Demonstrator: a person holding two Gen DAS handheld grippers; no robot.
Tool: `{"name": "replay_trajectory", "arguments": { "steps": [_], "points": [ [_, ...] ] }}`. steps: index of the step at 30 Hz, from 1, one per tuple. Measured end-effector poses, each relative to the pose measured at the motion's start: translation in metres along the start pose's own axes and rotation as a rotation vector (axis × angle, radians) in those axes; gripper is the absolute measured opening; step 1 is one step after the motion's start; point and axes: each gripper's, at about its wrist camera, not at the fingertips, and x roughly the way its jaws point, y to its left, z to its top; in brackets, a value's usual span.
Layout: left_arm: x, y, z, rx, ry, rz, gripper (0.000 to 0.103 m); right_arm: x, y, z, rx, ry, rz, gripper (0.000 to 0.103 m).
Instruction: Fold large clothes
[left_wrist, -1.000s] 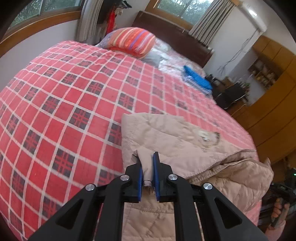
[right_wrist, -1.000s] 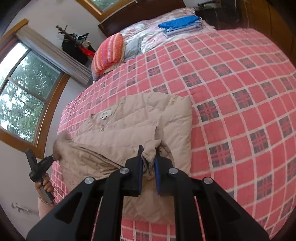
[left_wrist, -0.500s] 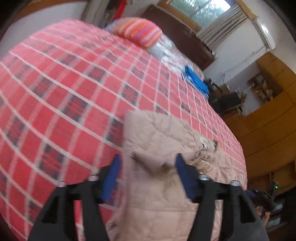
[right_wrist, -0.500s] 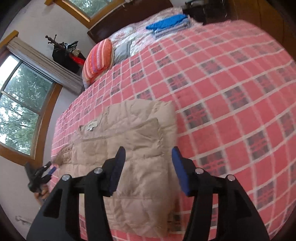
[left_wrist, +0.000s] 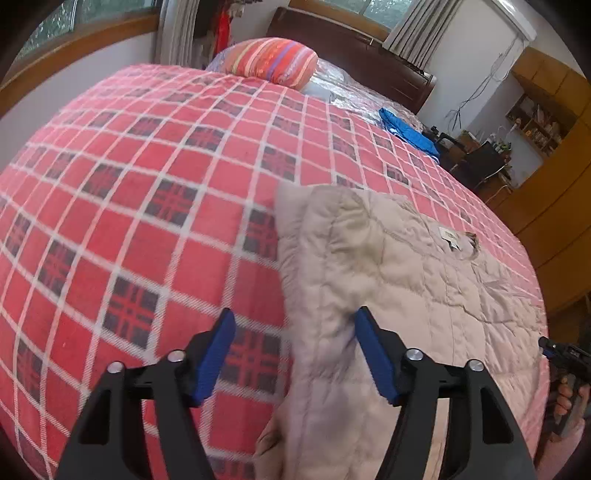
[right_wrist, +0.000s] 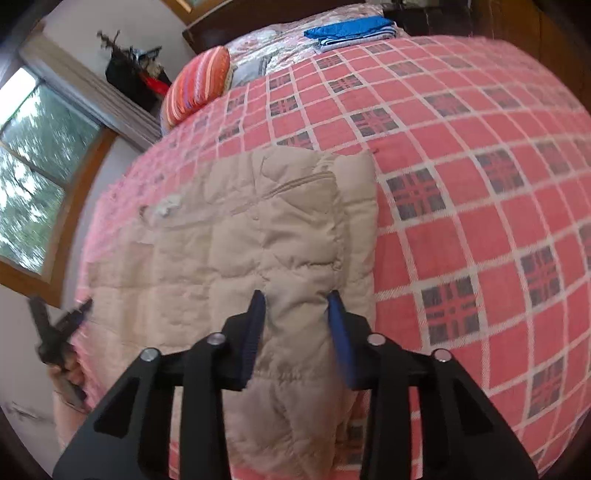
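I see the jacket (left_wrist: 399, 295) lying flat on the bed (left_wrist: 147, 177), near the foot edge, folded with a sleeve laid across its body. Its far edge ends in a straight line against the red check cover; beyond that the cover is open up to the pillow (left_wrist: 275, 61) and the blue pile (right_wrist: 351, 31) near the headboard. To the right of the jacket in my right view the cover also lies open.

My left tool (left_wrist: 295, 354) has its jaws spread wide, straddling the jacket's left border, one pad over the cover and one over the fabric, pinching nothing. My right tool (right_wrist: 297, 332) is likewise spread, its pads either side of the sleeve's end without gripping it. Whether the pads touch the cloth I cannot tell.

The jacket's near hem is cut off behind both tools. Each view catches the other tool at the frame edge, blurred, with a hand (left_wrist: 569, 402) partly visible.
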Motion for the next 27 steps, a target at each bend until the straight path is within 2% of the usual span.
{"name": "replay_trajectory", "arguments": {
  "steps": [1, 2, 4, 5, 6, 8, 11, 15, 21, 27],
  "points": [
    [0.002, -0.005, 0.001, 0.005, 0.003, 0.000, 0.044, 0.002, 0.003, 0.000, -0.009, 0.003, -0.006, 0.016],
    [0.004, -0.009, 0.002, 0.011, 0.006, -0.003, 0.030, 0.002, 0.005, 0.000, -0.017, 0.001, -0.002, 0.014],
    [0.000, -0.019, 0.001, 0.037, -0.019, 0.028, 0.022, -0.004, 0.010, 0.000, -0.034, -0.021, 0.000, 0.009],
    [-0.004, -0.022, 0.001, 0.047, -0.032, 0.026, 0.012, -0.011, 0.013, 0.001, -0.043, -0.044, 0.012, 0.007],
    [-0.011, -0.025, 0.001, 0.053, -0.053, 0.021, 0.011, -0.016, 0.013, -0.001, -0.044, -0.056, 0.021, 0.007],
    [-0.027, -0.027, 0.004, 0.042, -0.110, 0.001, 0.010, -0.032, 0.014, 0.005, -0.034, -0.099, 0.071, 0.006],
    [-0.044, -0.027, 0.015, 0.031, -0.185, -0.012, 0.010, -0.046, 0.017, 0.015, -0.036, -0.153, 0.098, 0.006],
    [-0.037, -0.030, 0.027, 0.027, -0.226, 0.027, 0.010, -0.043, 0.020, 0.029, -0.023, -0.183, 0.090, 0.006],
    [0.019, -0.017, 0.029, -0.019, -0.082, 0.086, 0.010, -0.003, -0.001, 0.038, 0.044, -0.116, 0.052, 0.006],
    [0.033, -0.011, 0.026, -0.001, -0.032, 0.093, 0.017, 0.028, -0.015, 0.032, 0.086, -0.058, 0.047, 0.008]
  ]
}}
